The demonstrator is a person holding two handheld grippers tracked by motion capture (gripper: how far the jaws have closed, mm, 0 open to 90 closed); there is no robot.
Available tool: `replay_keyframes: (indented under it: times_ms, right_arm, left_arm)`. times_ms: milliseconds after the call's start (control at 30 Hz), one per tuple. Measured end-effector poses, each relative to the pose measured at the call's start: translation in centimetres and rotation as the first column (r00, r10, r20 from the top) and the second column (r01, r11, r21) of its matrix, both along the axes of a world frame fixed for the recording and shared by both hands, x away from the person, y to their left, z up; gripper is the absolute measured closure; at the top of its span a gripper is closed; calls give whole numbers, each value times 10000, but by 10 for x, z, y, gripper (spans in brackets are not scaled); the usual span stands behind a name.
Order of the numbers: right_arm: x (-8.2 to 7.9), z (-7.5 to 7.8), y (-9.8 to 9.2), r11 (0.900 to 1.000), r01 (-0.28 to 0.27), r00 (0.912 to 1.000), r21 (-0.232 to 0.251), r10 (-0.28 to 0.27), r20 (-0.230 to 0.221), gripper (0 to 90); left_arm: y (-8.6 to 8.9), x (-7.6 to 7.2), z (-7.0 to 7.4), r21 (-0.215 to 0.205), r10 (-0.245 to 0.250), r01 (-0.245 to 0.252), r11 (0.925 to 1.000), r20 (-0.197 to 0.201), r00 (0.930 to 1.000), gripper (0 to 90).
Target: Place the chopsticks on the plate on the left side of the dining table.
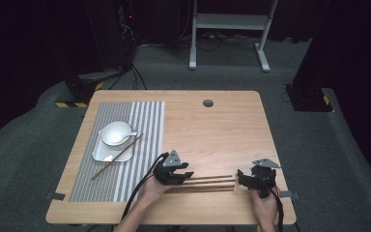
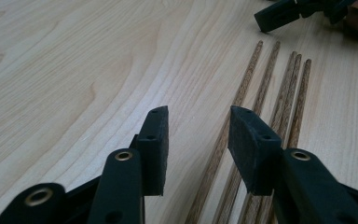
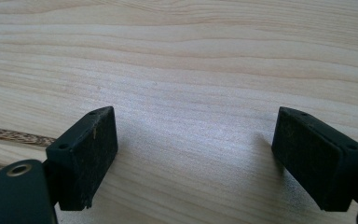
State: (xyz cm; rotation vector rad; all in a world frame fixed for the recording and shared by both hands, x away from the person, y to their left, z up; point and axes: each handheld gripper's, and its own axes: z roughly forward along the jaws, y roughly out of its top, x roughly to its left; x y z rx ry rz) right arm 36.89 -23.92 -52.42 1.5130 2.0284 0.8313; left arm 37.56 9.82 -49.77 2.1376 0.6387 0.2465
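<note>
Several dark wooden chopsticks (image 1: 210,183) lie side by side near the table's front edge, between my two grippers. My left gripper (image 1: 184,175) sits at their left ends, open. In the left gripper view the chopsticks (image 2: 266,84) run under its right jaw, and bare wood shows in the gap of the left gripper (image 2: 198,119). My right gripper (image 1: 242,177) is just past their right ends, also open. In the right gripper view the right gripper (image 3: 193,128) spans bare table, with chopstick tips (image 3: 14,136) at the far left.
A striped placemat (image 1: 145,145) covers the table's left side. On it stands a white plate (image 1: 99,153) with a white bowl (image 1: 116,131) and spoon, and a single chopstick (image 1: 118,155) leans across the plate. A grommet hole (image 1: 207,103) is at the back.
</note>
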Motion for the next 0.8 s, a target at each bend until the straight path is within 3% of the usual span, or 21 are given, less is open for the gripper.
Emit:
replay_keyframes:
  times_ms: [433, 800]
  right_arm:
    - [0, 0, 0, 10000, -2, 10000, 0, 2, 1, 137]
    - [0, 0, 0, 10000, -8, 10000, 2, 8, -4, 138]
  left_arm:
    - [-18, 3, -3, 439, -460, 463, 9980, -81, 9989, 627]
    - [-23, 5, -6, 717, -605, 613, 9955, -132, 9981, 655]
